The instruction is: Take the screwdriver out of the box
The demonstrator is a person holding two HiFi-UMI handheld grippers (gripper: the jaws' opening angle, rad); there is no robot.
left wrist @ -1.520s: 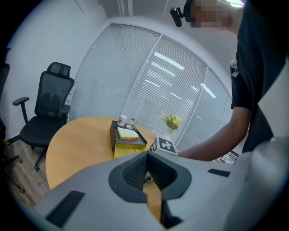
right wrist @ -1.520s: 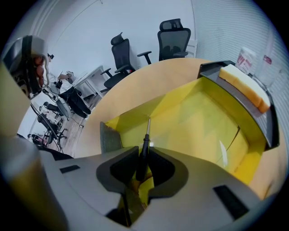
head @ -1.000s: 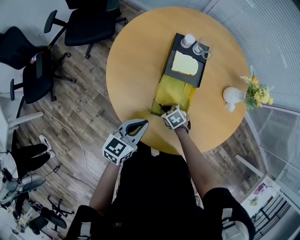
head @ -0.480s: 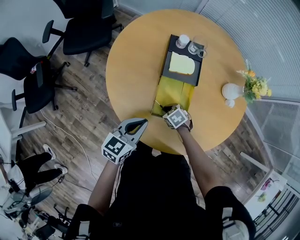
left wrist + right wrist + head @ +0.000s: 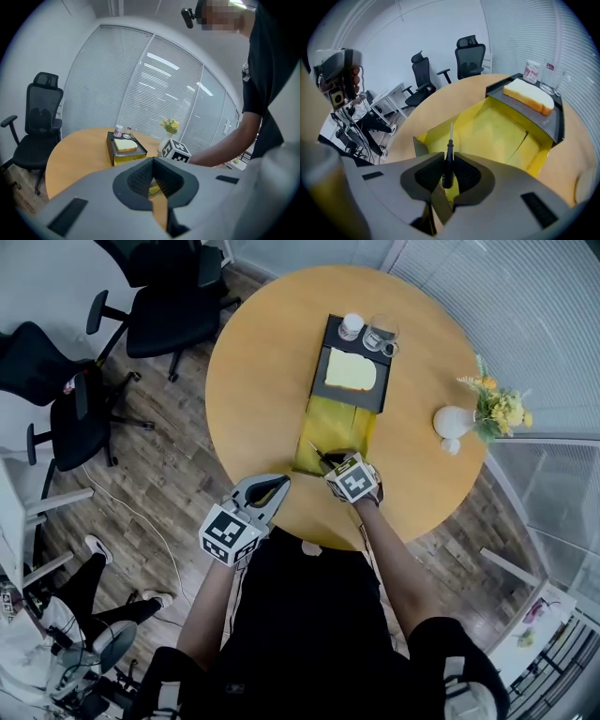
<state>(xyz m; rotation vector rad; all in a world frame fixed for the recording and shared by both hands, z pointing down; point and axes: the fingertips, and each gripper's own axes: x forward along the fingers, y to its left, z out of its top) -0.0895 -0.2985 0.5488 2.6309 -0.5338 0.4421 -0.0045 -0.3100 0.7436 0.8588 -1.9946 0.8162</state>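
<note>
A small black-handled screwdriver with a thin metal shaft stands clamped in my right gripper, its tip pointing out over the open yellow box. In the head view the right gripper sits at the near end of the yellow box, and the screwdriver sticks out to its left. My left gripper hovers at the table's near edge, left of the box; its jaws are together with nothing between them.
A dark tray lies across the far end of the box, carrying a slice of bread, a white jar and a glass. A white vase with flowers stands at the right. Office chairs surround the round table.
The right gripper with the screwdriver has stayed at the near end of the box. The view has shifted slightly; the left gripper holds its place.
</note>
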